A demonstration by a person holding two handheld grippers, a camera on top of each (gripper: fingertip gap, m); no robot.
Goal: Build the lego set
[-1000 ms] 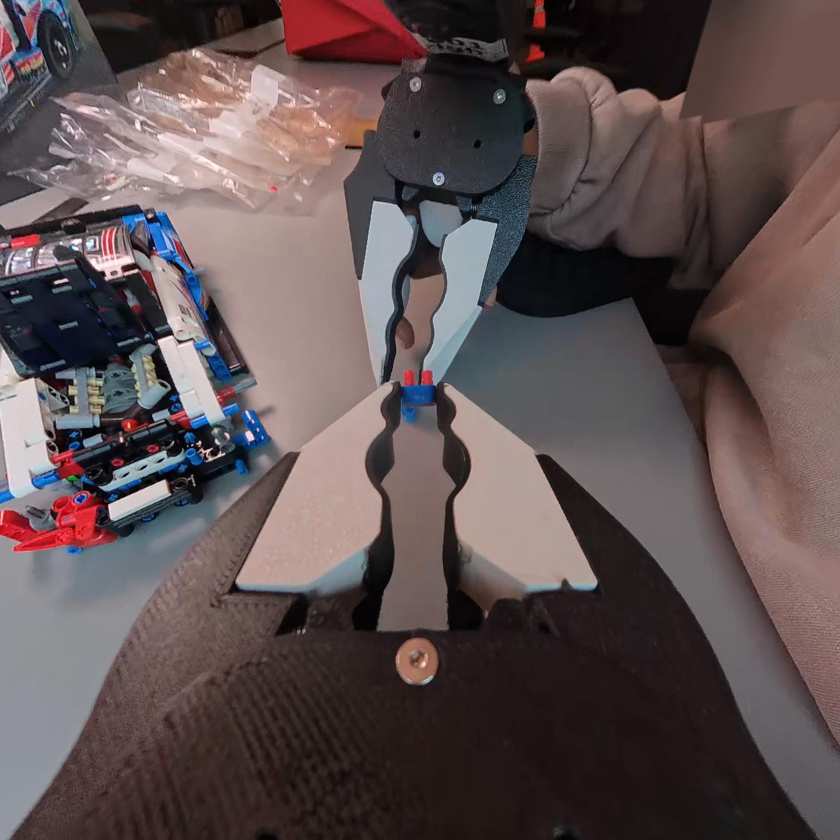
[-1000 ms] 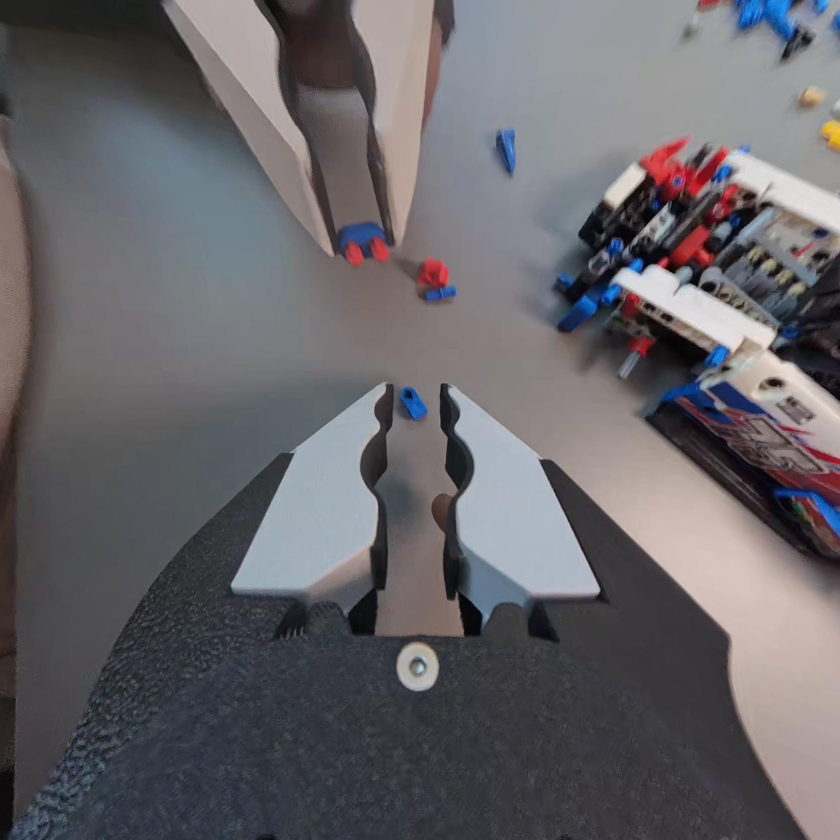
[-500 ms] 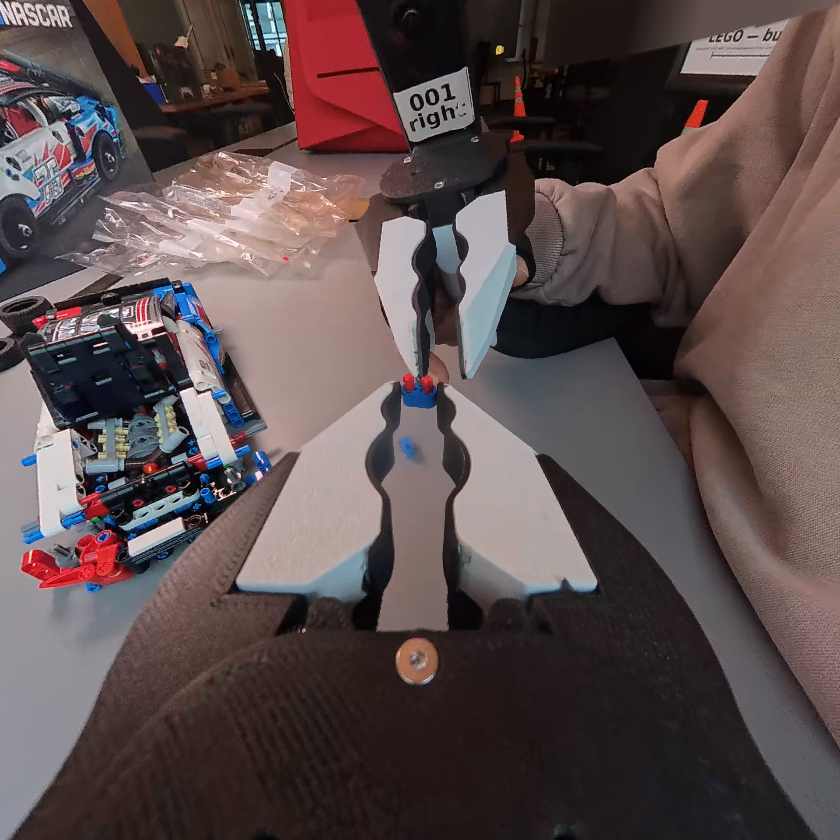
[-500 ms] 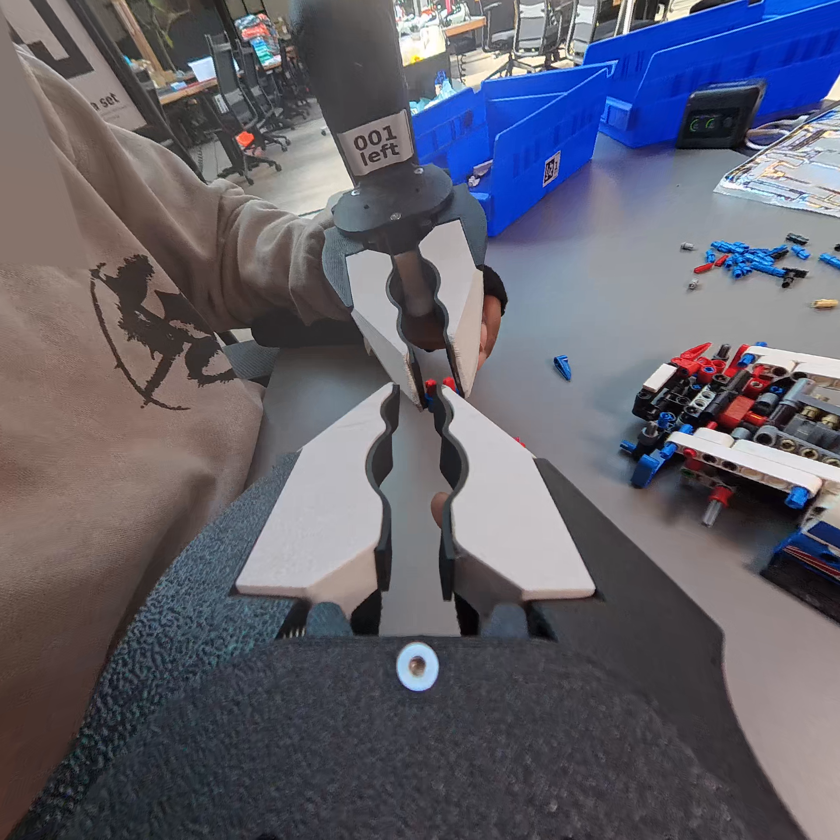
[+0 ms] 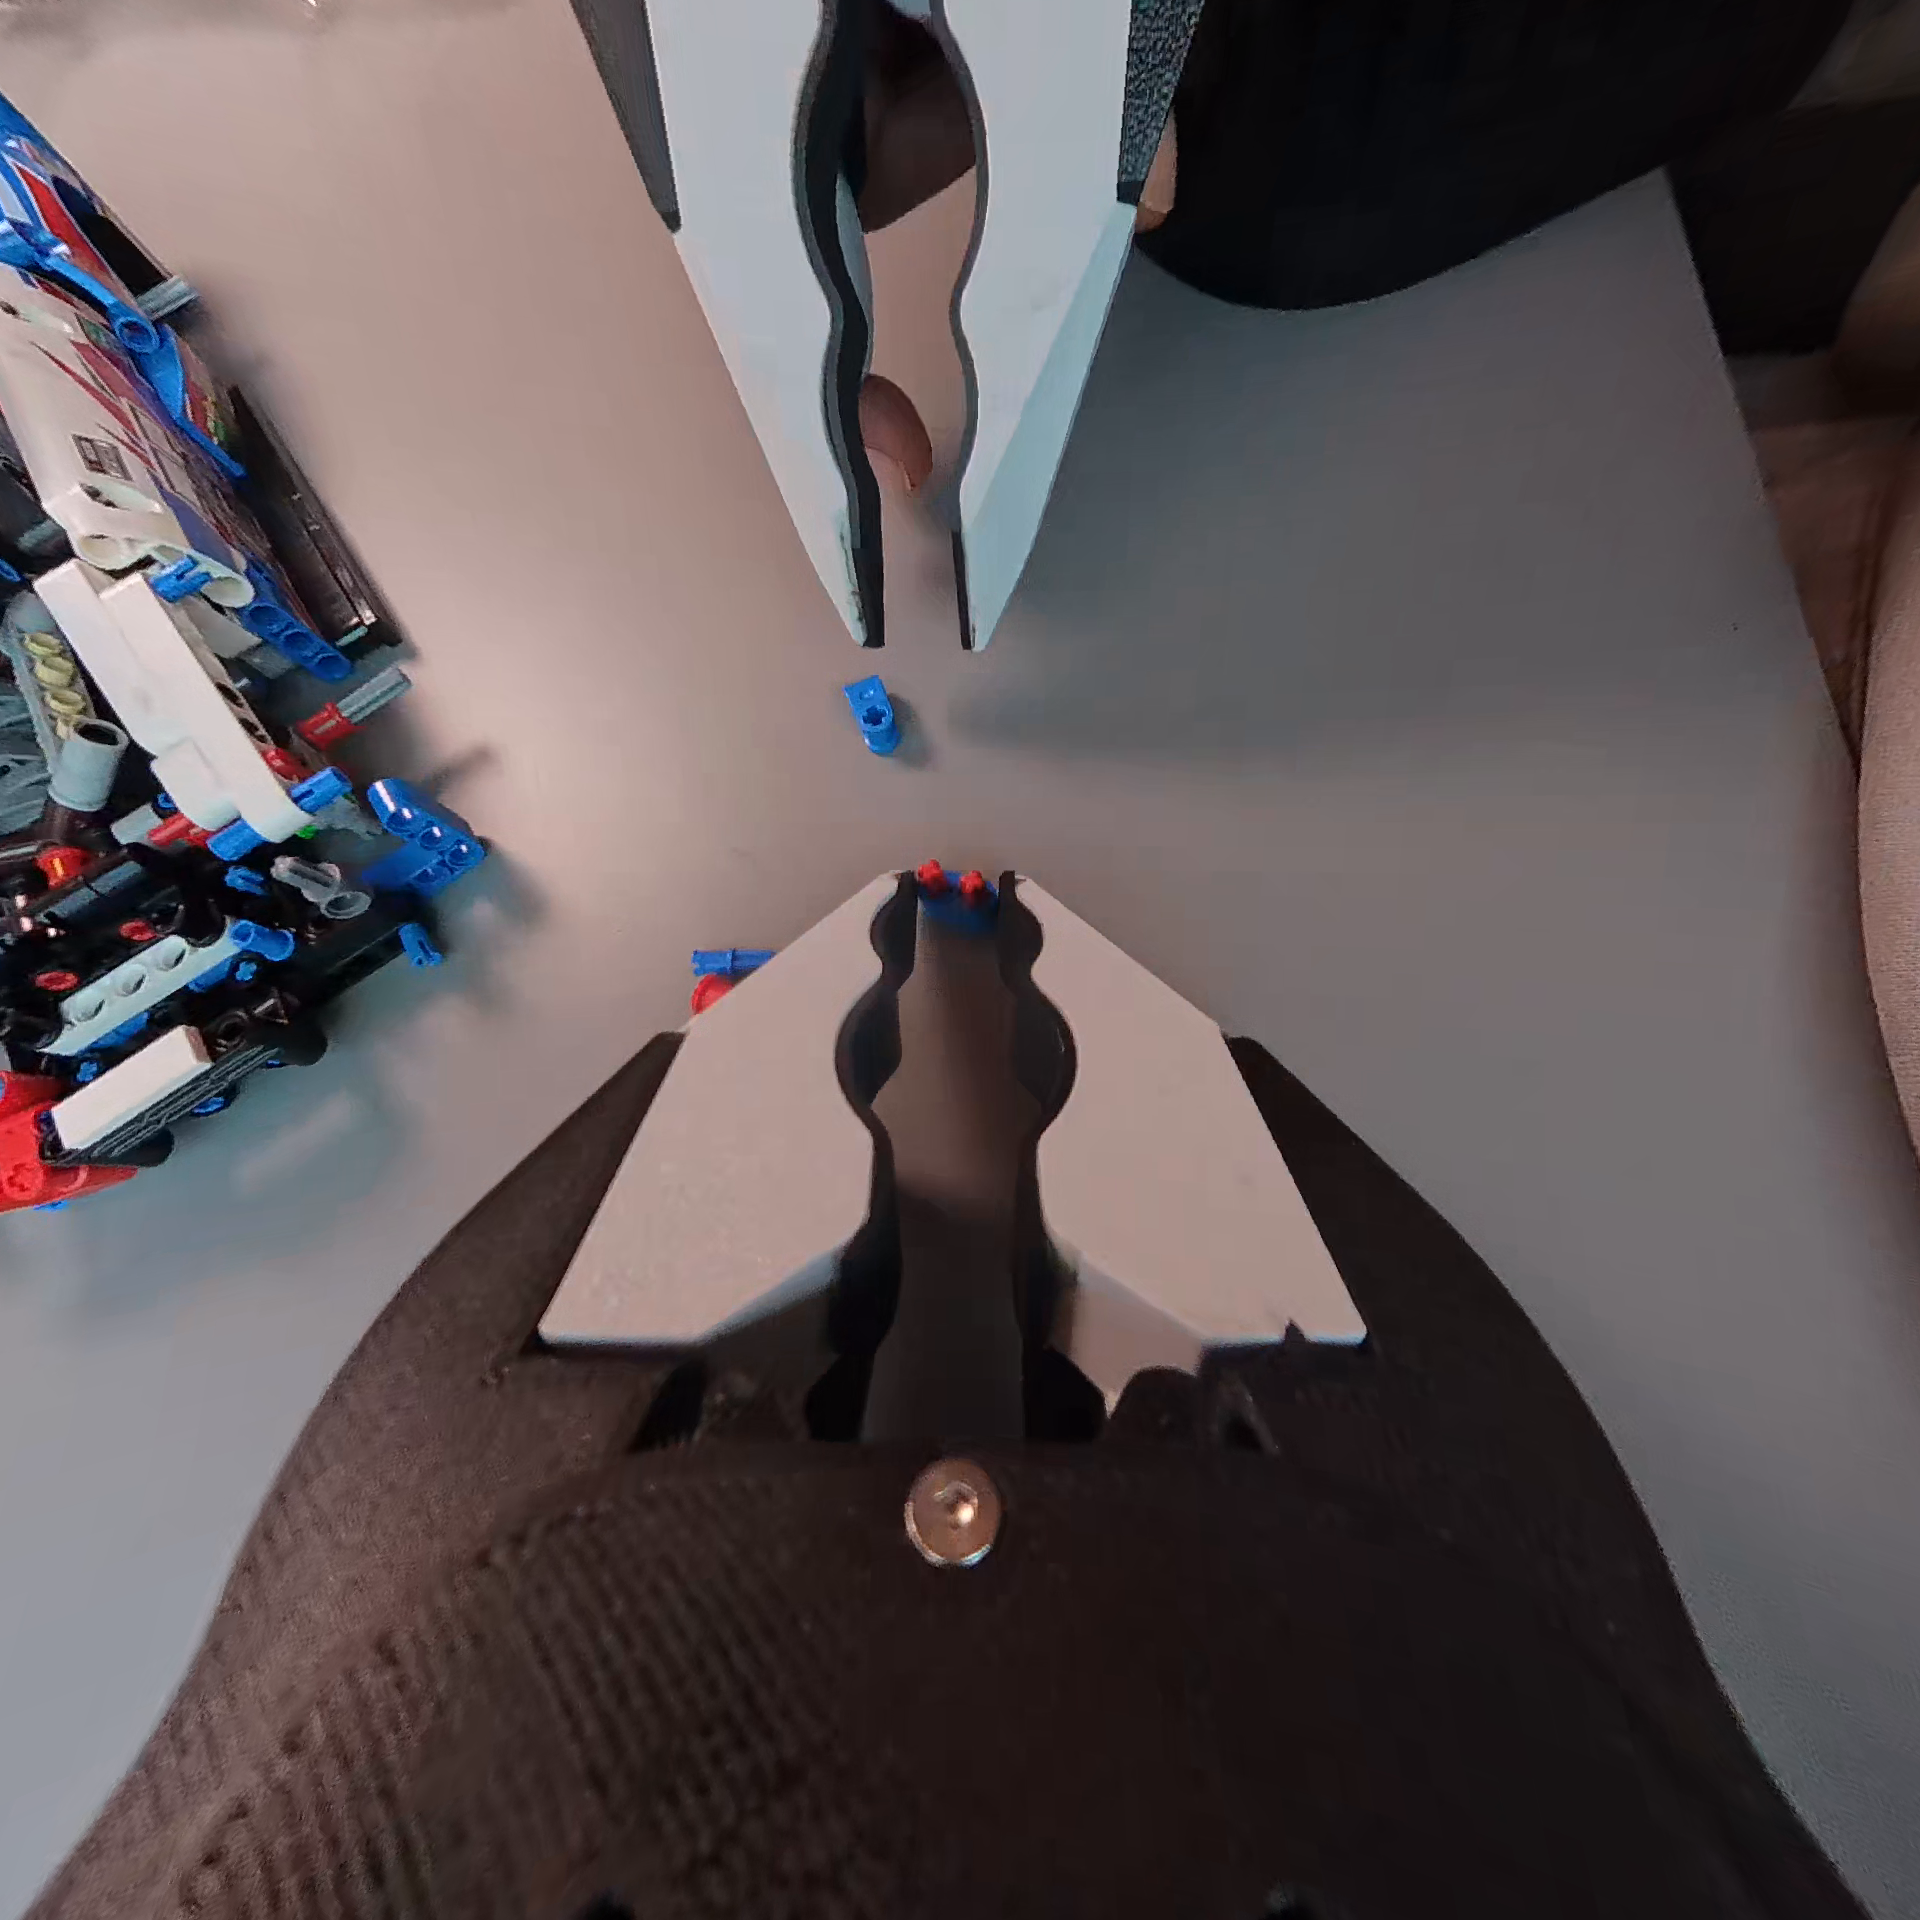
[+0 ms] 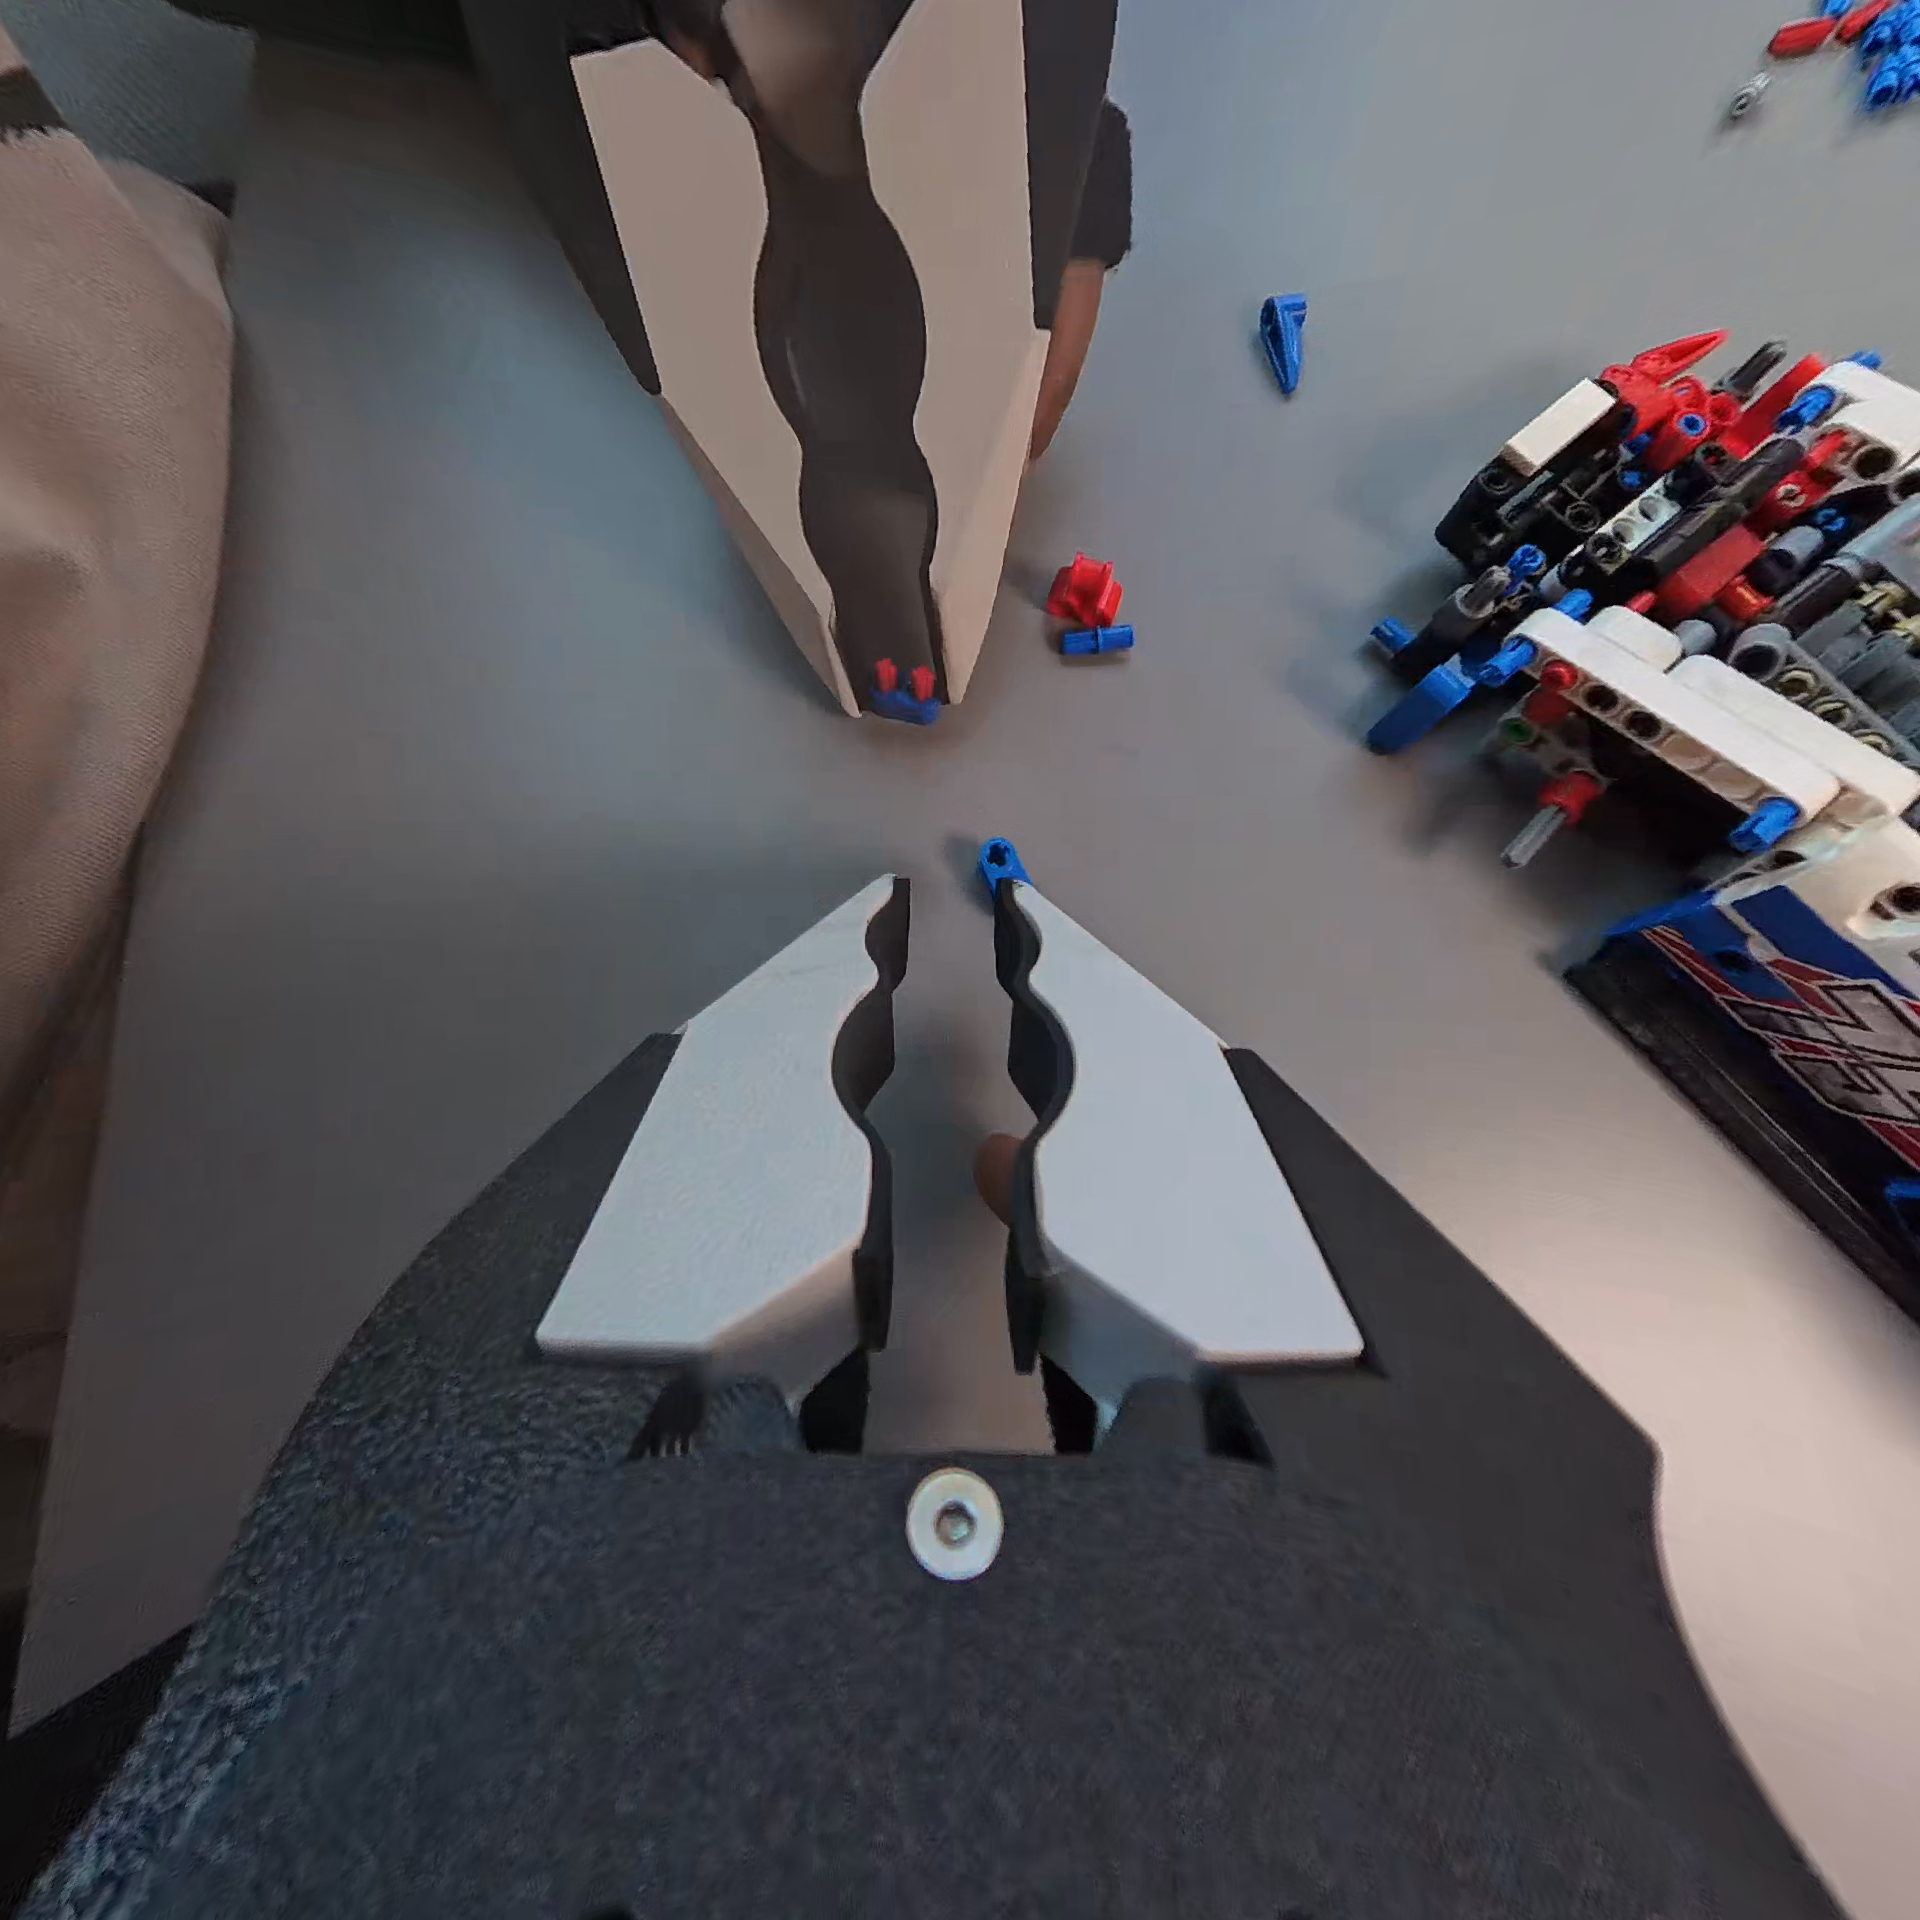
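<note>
My left gripper (image 5: 956, 883) is shut on a small blue piece with two red pins (image 5: 954, 896), held low over the grey table (image 5: 1403, 727). It also shows in the right wrist view (image 6: 902, 709) with the piece (image 6: 904, 694) at its tips. My right gripper (image 6: 951, 888) is open by a narrow gap and empty. It shows tip-down in the left wrist view (image 5: 920, 644). A small blue connector (image 6: 995, 862) lies on the table just past its right fingertip and also shows in the left wrist view (image 5: 871, 715). The part-built lego car (image 6: 1714, 644) stands to the side.
A red piece (image 6: 1084, 590) and a blue pin (image 6: 1096, 639) lie beside the left gripper. A blue piece (image 6: 1283, 338) lies farther off. Several loose pieces (image 6: 1860, 52) lie at the far corner. The car (image 5: 156, 727) fills the left. A beige sleeve (image 5: 1891, 935) borders the table edge. Across from one pair of fingers to the other is roughly 5 cm.
Half a second ago both grippers were raised, tips nearly touching. Now they have drawn apart and tilted down towards the table. The left still holds its piece; the blue connector still lies on the table.
</note>
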